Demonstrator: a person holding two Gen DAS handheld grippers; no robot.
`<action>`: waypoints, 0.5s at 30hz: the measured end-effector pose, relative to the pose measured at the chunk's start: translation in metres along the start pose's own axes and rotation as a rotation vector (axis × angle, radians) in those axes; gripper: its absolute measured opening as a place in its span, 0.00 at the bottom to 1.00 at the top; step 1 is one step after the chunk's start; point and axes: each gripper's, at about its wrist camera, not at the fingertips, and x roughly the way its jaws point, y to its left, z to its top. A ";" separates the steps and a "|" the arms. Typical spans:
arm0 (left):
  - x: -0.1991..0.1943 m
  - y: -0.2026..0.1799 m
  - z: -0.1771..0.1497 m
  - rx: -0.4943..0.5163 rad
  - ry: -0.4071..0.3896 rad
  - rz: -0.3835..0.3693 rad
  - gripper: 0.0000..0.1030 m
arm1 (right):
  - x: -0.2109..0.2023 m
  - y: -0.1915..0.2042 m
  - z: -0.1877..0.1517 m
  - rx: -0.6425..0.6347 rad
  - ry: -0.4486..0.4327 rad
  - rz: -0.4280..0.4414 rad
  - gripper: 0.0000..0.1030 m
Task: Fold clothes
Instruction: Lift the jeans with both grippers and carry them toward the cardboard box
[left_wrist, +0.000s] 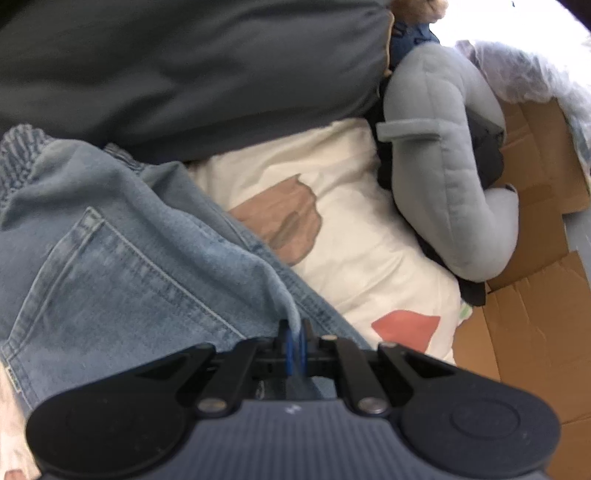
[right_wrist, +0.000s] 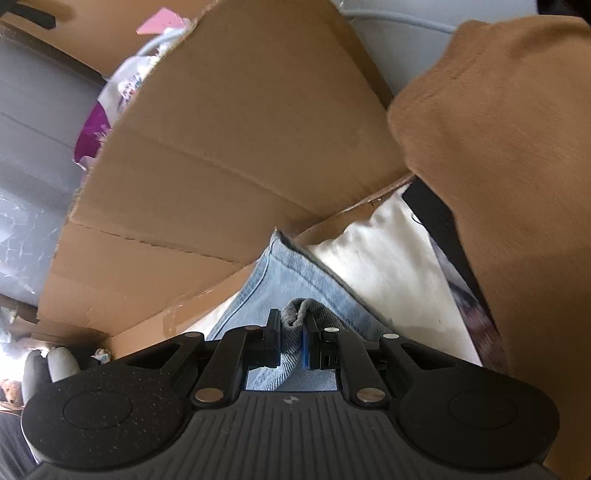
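Jeans (left_wrist: 122, 240) hang pinched by left gripper (left_wrist: 295, 332) and right gripper (right_wrist: 291, 325), each clamped on denim; folding looks barely begun, nothing lies flat yet

The right gripper (right_wrist: 291, 334) pinches a bunched bit of blue jeans (right_wrist: 291, 273).

The two black fingers are squeezed on a fold of the jeans, and more of the jeans runs on ahead of them. Past the jeans, ahead and to the left, stands a big brown cardboard box (right_wrist: 221, 147). Just right of the jeans lies a white cloth (right_wrist: 388, 258). Farther right hangs a thick brown fabric (right_wrist: 517, 166), with a black strip (right_wrist: 436, 218) between it and the white cloth.
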 end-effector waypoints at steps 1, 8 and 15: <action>0.005 -0.002 0.001 -0.003 0.008 0.004 0.04 | 0.004 0.001 0.002 -0.001 0.004 -0.008 0.09; 0.025 -0.018 0.003 0.015 0.019 0.014 0.04 | 0.032 0.011 0.010 -0.023 0.016 -0.060 0.09; 0.035 -0.020 0.008 0.002 0.021 0.006 0.04 | 0.047 0.015 0.019 0.022 0.013 -0.056 0.09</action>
